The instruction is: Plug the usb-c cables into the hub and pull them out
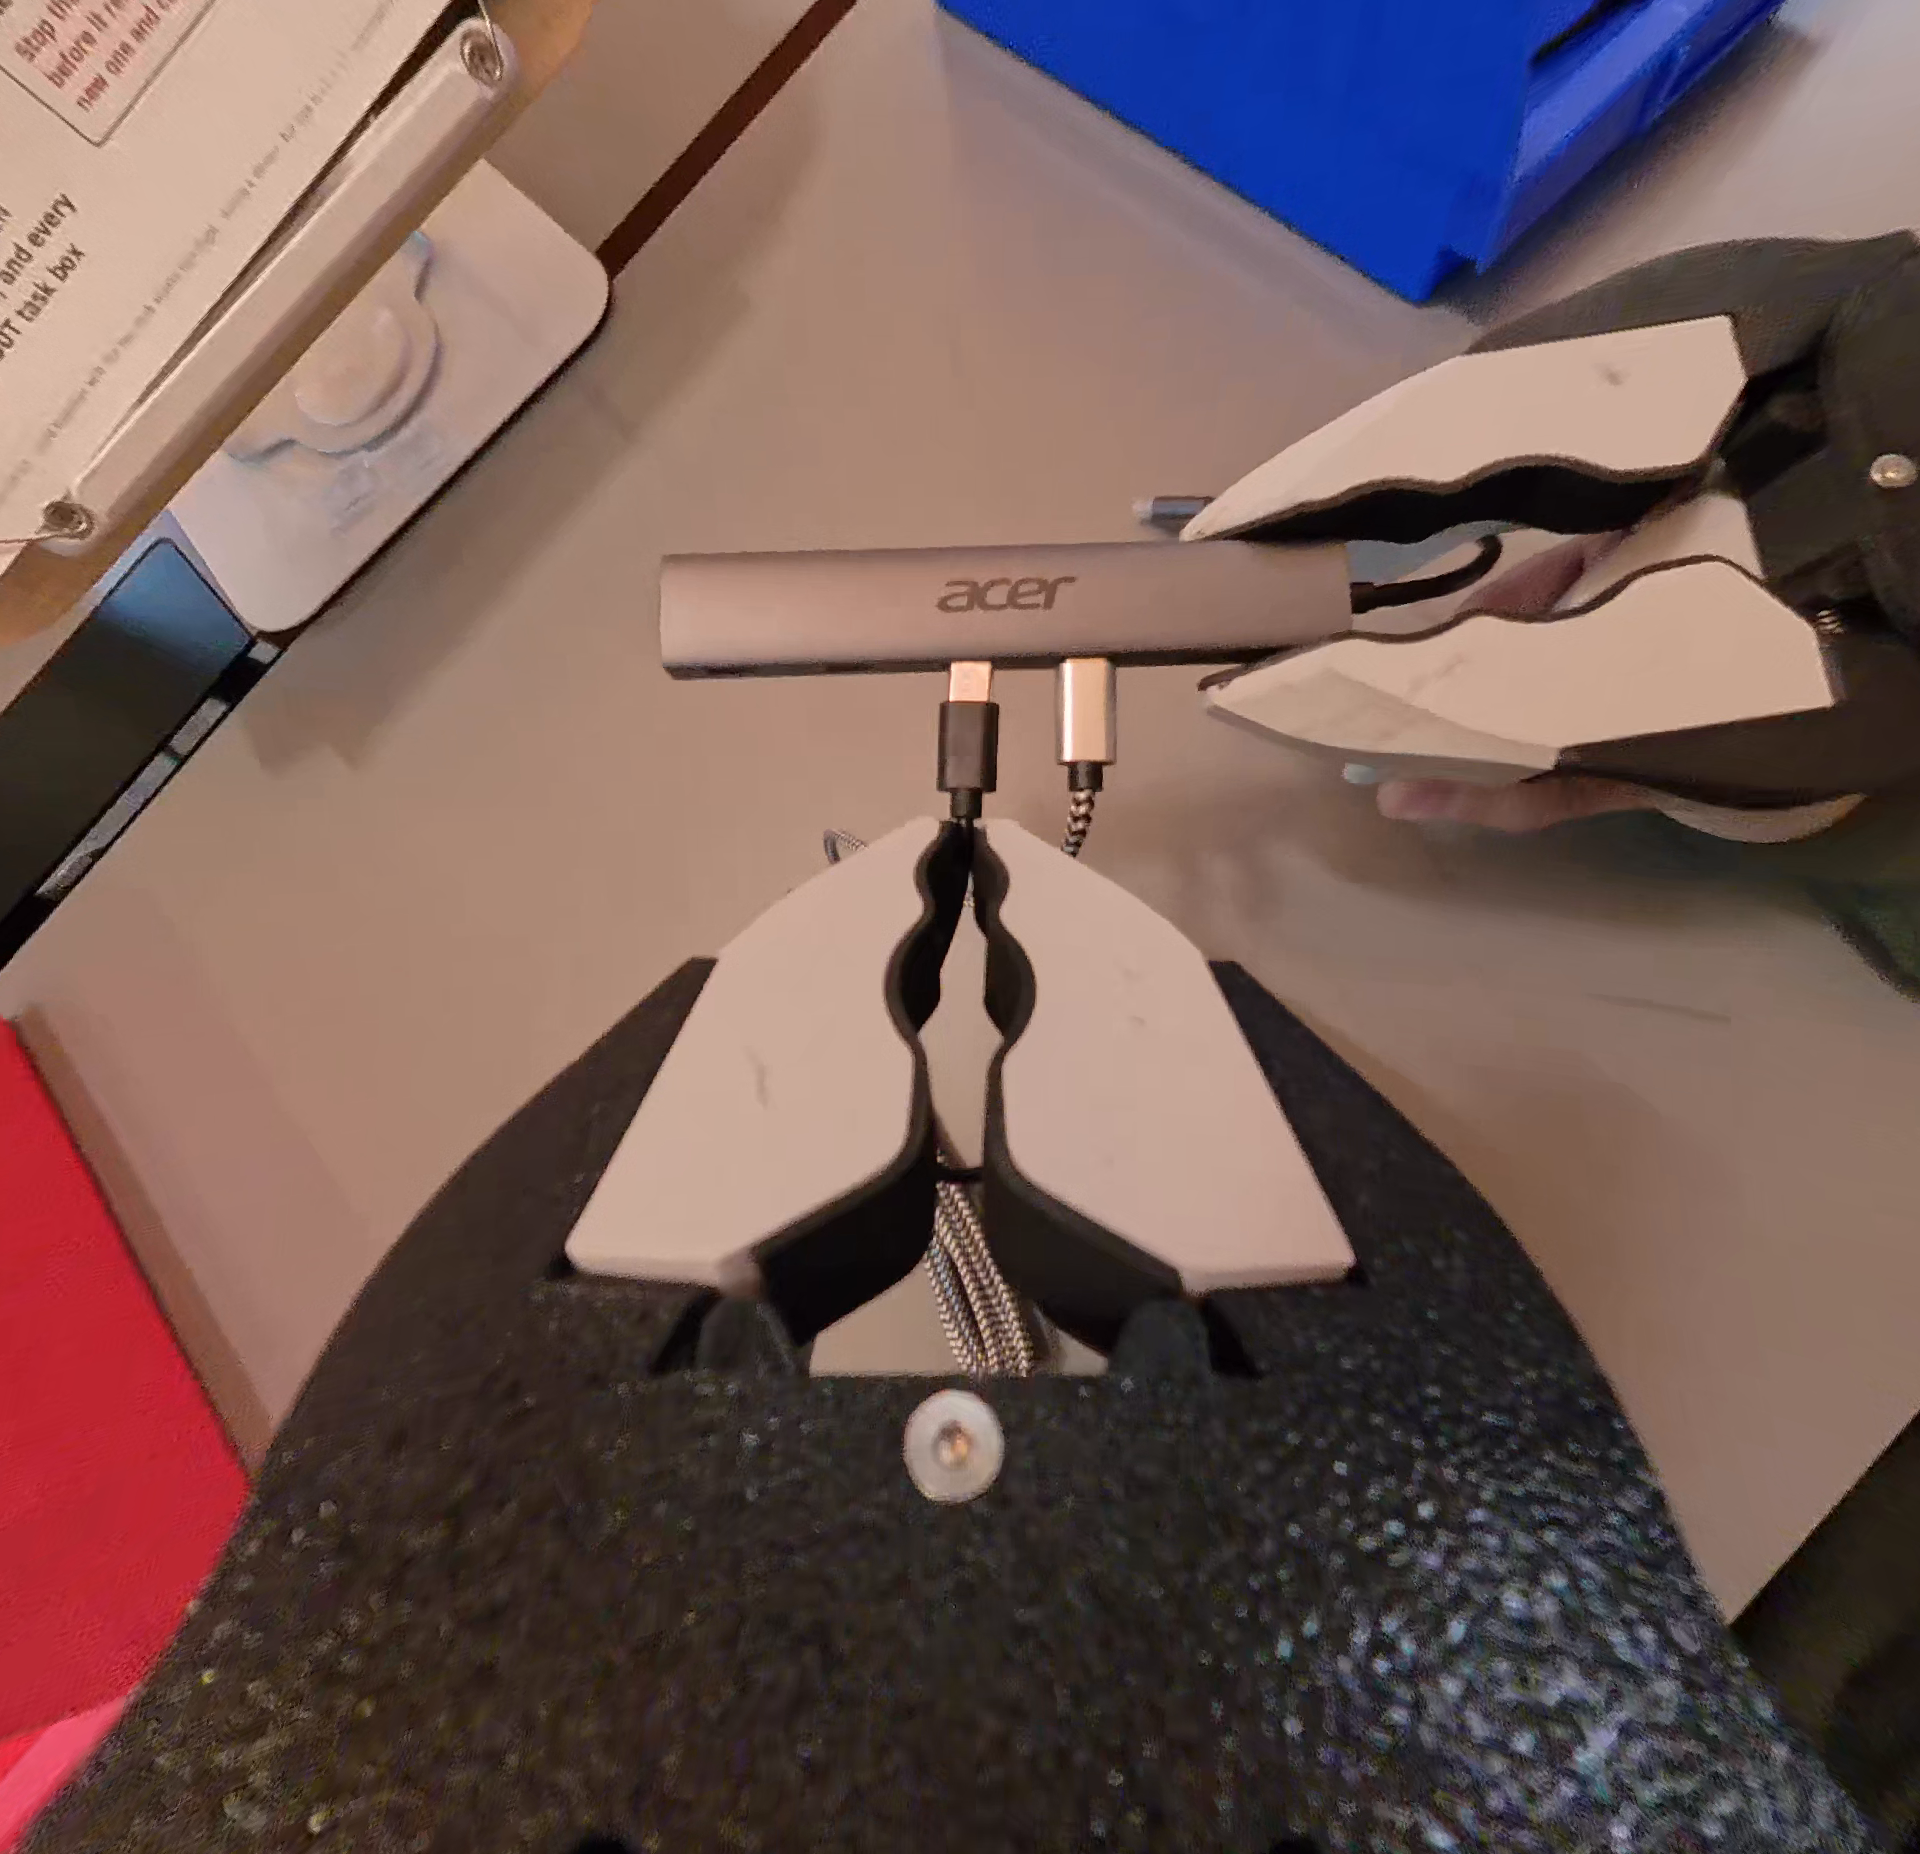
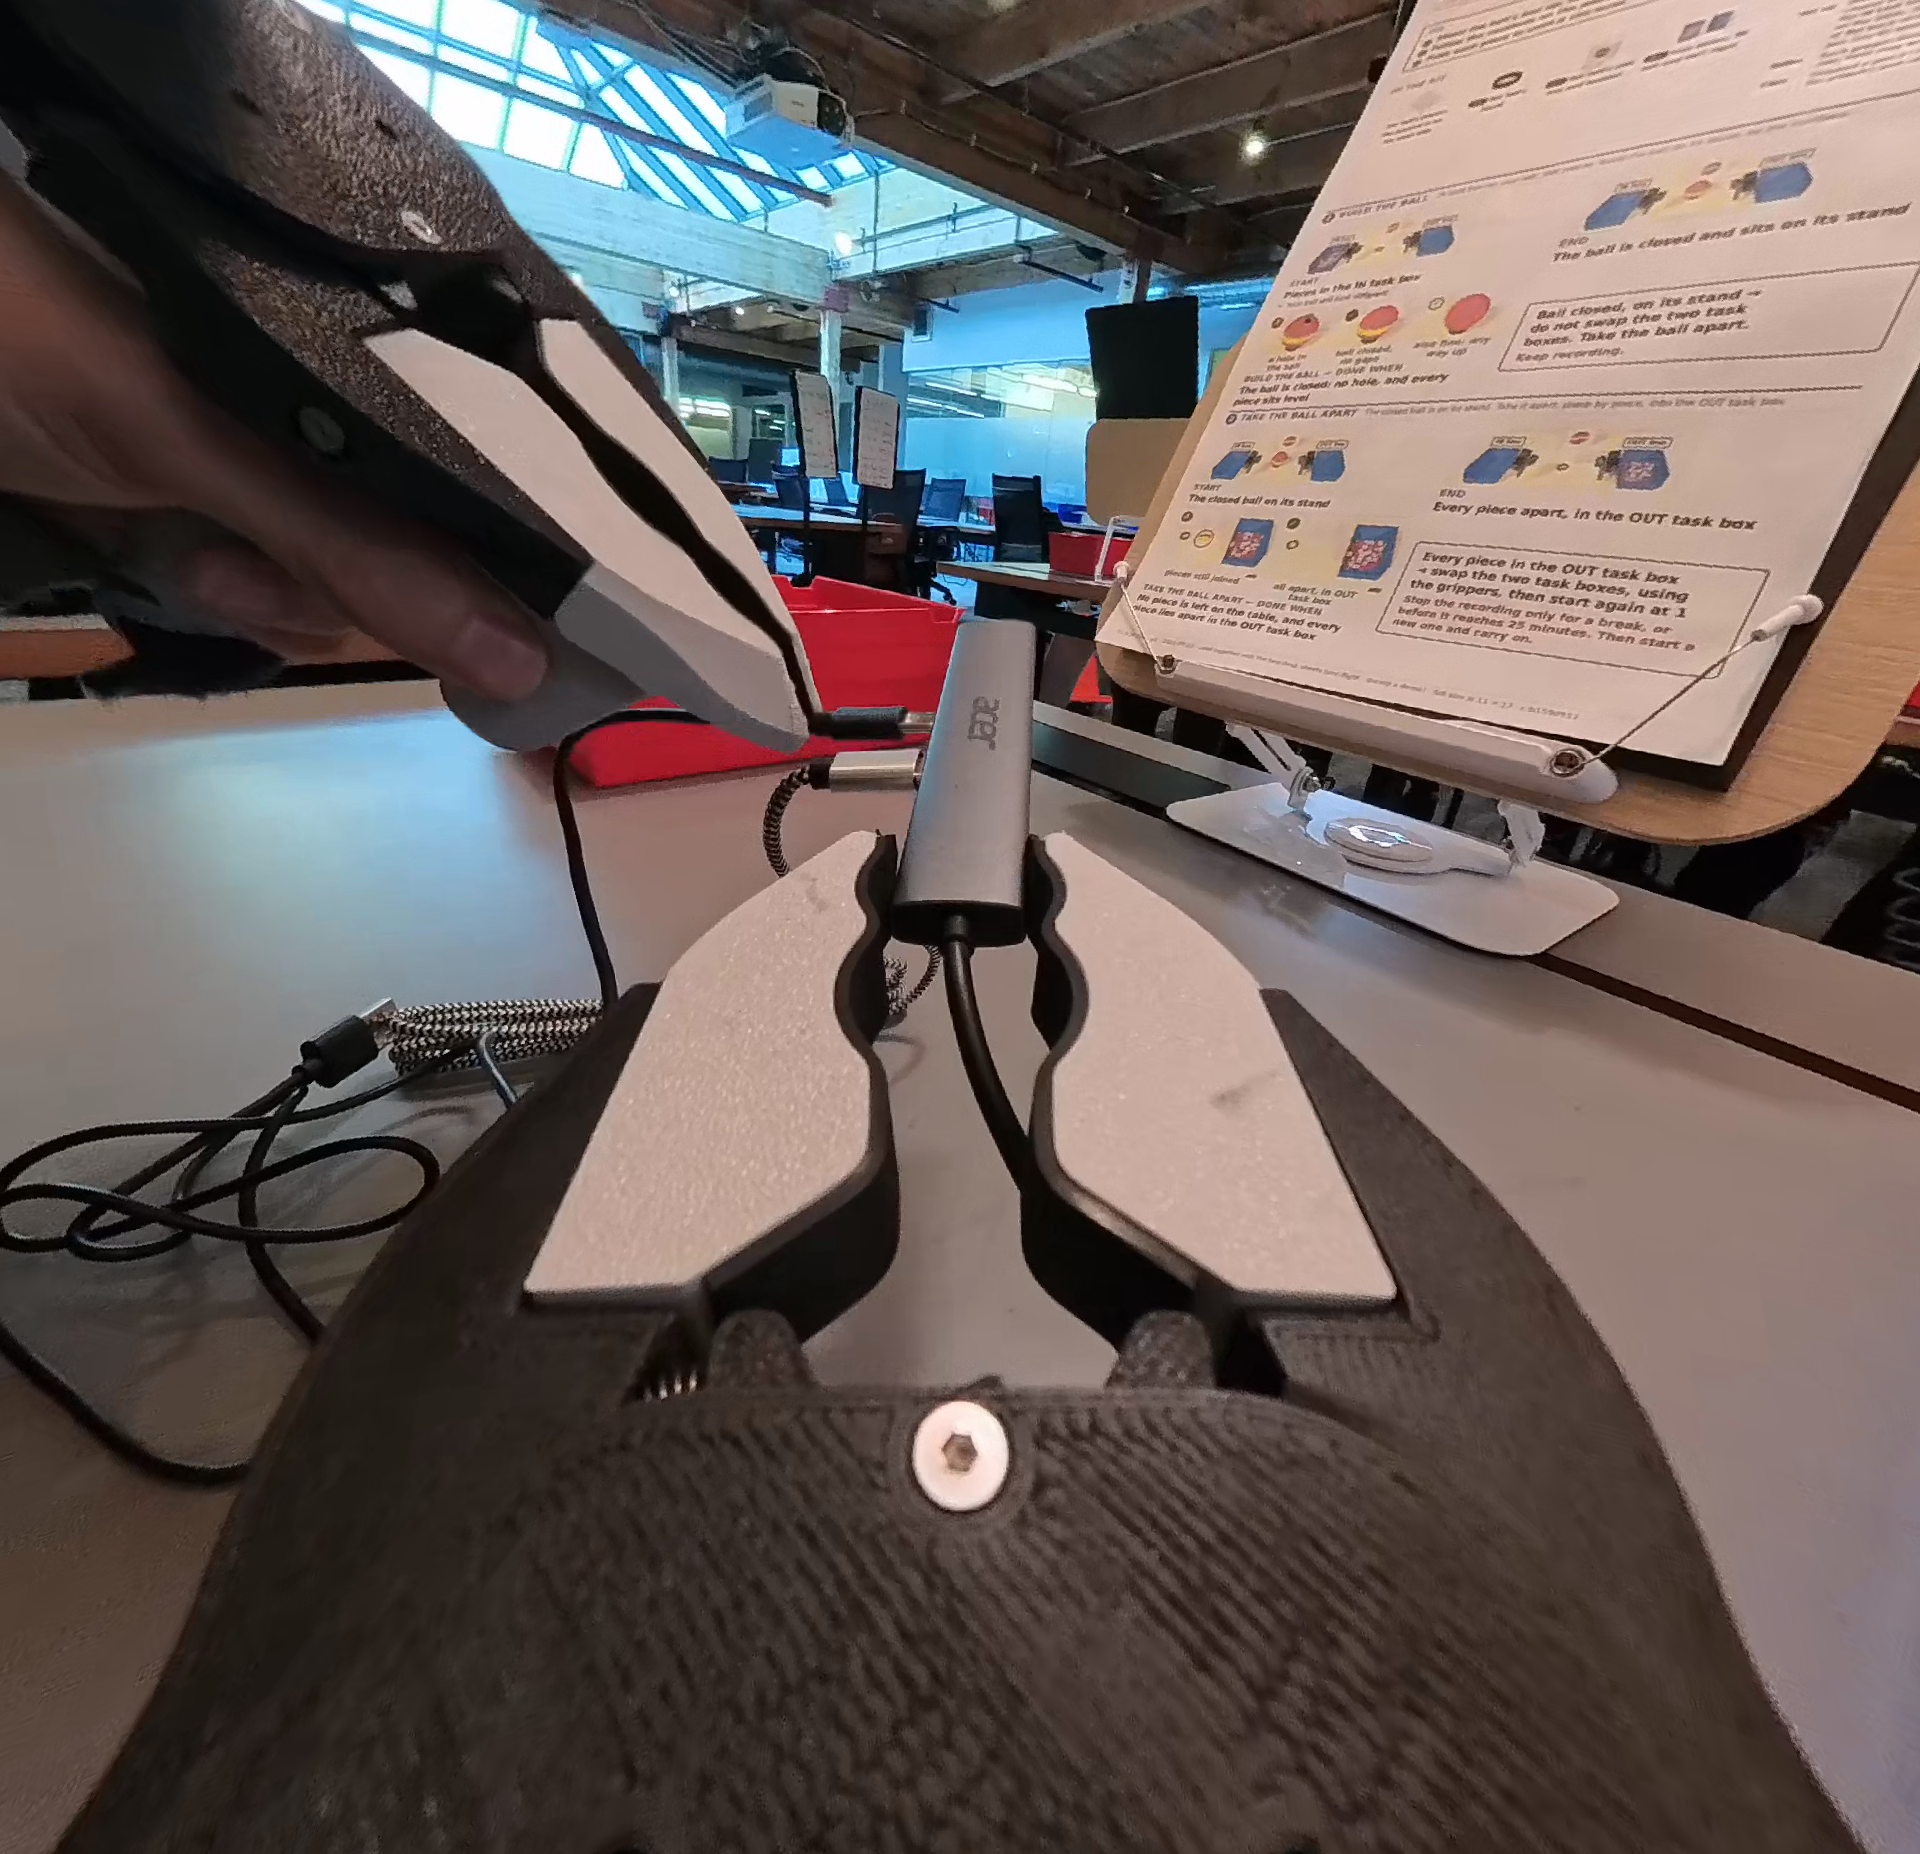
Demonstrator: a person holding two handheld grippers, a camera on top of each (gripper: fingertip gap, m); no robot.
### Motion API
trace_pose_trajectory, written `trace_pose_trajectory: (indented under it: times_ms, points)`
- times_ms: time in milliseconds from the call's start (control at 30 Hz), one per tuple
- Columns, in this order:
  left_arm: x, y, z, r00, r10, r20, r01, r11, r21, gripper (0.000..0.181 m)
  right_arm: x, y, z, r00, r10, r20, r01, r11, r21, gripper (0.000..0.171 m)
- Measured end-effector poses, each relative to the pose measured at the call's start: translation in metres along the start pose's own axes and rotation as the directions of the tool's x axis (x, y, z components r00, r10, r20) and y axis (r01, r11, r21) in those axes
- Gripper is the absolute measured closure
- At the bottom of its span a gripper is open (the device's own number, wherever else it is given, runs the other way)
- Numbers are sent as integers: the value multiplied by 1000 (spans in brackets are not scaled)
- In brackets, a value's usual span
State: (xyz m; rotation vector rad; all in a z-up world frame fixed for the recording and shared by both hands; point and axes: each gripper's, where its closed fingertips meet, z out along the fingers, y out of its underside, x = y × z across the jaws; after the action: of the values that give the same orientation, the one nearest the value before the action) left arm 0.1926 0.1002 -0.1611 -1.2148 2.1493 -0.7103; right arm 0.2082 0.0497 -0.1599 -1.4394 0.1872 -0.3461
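Note:
A grey USB hub (image 1: pixel 831 599) is held above the table, also seen in the right wrist view (image 2: pixel 982 703). My right gripper (image 2: pixel 961 854) is shut on the hub's cable end; it shows at the right in the left wrist view (image 1: pixel 1205 609). A silver braided-cable plug (image 1: pixel 1086 718) sits fully in the hub. A black USB-C plug (image 1: pixel 968 744) stands beside it with its metal tip showing at the port. My left gripper (image 1: pixel 961 830) is shut on the black cable just behind that plug; it shows in the right wrist view (image 2: pixel 798 726).
A blue box (image 1: pixel 1351 90) stands behind the hub and a red box (image 1: pixel 83 1233) at the left. A document stand with an instruction sheet (image 2: pixel 1507 454) stands at the right. Loose black cable (image 2: pixel 208 1181) and braided cable (image 2: pixel 488 1025) lie on the table (image 2: pixel 1558 1233).

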Motion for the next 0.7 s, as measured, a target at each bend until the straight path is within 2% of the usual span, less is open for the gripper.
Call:
trace_pose_trajectory:
  times_ms: [33,233,433,600,700]
  points:
    - [0,0,0,1000,-2,-4,3,1000,12,179,0,0,0,1000,5,3,-5,1000,1,147]
    - [-2,-1,0,1000,14,-1,-14,998,66,179,-4,2,1,1000,-23,9,24,1000,-13,147]
    - [-1,-5,5,994,98,53,-104,987,123,180,-2,2,1,1000,-17,-5,17,1000,-17,146]
    - [2,-12,4,995,92,46,-102,952,290,179,2,-1,-1,1000,26,5,-27,1000,6,146]
    - [5,-17,3,999,46,9,-45,899,435,178,6,-3,-3,998,55,-2,-55,998,30,147]
